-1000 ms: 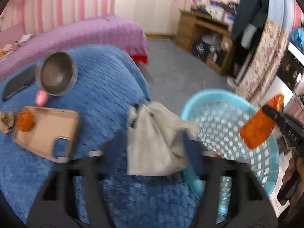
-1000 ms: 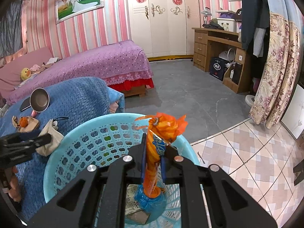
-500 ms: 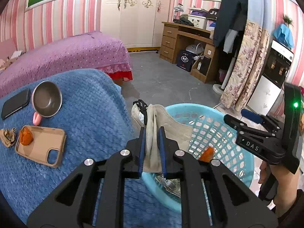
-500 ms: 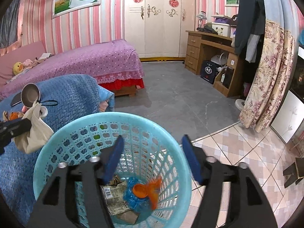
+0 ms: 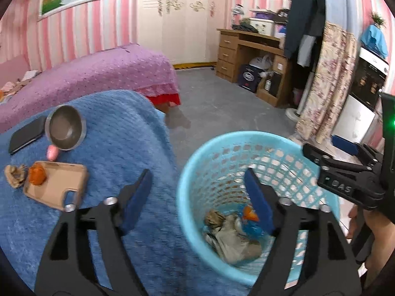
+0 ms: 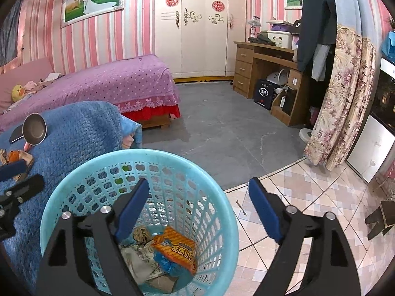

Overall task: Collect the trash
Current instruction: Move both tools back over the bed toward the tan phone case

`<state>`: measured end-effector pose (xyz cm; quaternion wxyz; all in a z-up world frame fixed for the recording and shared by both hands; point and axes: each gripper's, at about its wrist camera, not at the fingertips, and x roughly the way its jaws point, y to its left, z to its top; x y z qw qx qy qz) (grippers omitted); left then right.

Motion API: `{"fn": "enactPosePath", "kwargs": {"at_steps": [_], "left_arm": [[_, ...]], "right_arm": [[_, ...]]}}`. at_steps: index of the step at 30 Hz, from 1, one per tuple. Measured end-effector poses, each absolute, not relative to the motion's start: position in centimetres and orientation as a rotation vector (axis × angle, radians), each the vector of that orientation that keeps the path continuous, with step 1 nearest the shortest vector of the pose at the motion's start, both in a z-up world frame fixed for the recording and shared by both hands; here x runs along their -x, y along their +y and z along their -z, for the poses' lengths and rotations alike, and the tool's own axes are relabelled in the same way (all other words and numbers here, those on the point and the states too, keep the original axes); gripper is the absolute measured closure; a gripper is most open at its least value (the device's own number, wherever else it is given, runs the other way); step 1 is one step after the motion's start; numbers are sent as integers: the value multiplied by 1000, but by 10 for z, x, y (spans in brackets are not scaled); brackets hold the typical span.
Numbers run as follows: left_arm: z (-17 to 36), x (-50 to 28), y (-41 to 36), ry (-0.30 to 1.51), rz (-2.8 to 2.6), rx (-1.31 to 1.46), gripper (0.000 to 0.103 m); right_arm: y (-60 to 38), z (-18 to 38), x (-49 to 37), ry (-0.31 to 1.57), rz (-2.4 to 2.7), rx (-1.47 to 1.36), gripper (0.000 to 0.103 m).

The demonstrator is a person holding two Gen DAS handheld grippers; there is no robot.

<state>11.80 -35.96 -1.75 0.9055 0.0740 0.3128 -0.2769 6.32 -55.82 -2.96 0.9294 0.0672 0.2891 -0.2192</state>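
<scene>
So both drops are done: half a second back my left gripper [image 5: 197, 194] was still clamped on that beige cloth bag over the rim, now its jaws are spread wide with nothing in them and the cloth bag [image 5: 234, 241] is lying at the bottom of the blue basket [image 5: 187, 172]. Right gripper [image 6: 198, 207] is splayed open and holding nothing too, hanging over the basket, and the orange snack wrapper [image 6: 176, 248] it was carrying a second ago sits down there on the other scraps.

What's left, as far as I can judge, is on the blue blanket [image 5: 123, 135] to the left: a crumpled brown scrap [image 5: 14, 176] and a crumpled orange wad [image 5: 37, 175], the wad sitting on the near-left corner of a tan phone case [image 5: 59, 185]. Further back there's a metal bowl [image 5: 65, 130] with something pink [image 5: 52, 153] poking out under it, and a dark phone [image 5: 26, 134] touching the bowl's left side. Those aren't trash, so I'd have to pick around them, and the wad might drag the case along
</scene>
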Motion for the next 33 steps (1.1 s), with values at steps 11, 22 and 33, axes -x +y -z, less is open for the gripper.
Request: {"fn": "enactPosePath", "kwargs": {"at_steps": [11, 22, 33], "left_arm": [[-11, -144, -252, 583, 368, -127, 6], [-13, -169, -147, 562, 203, -100, 6], [19, -203, -70, 629, 103, -29, 6]], "right_arm": [[-513, 19, -86, 577, 426, -117, 7], [-433, 8, -125, 550, 338, -107, 5], [-344, 12, -160, 569, 254, -44, 5]]}}
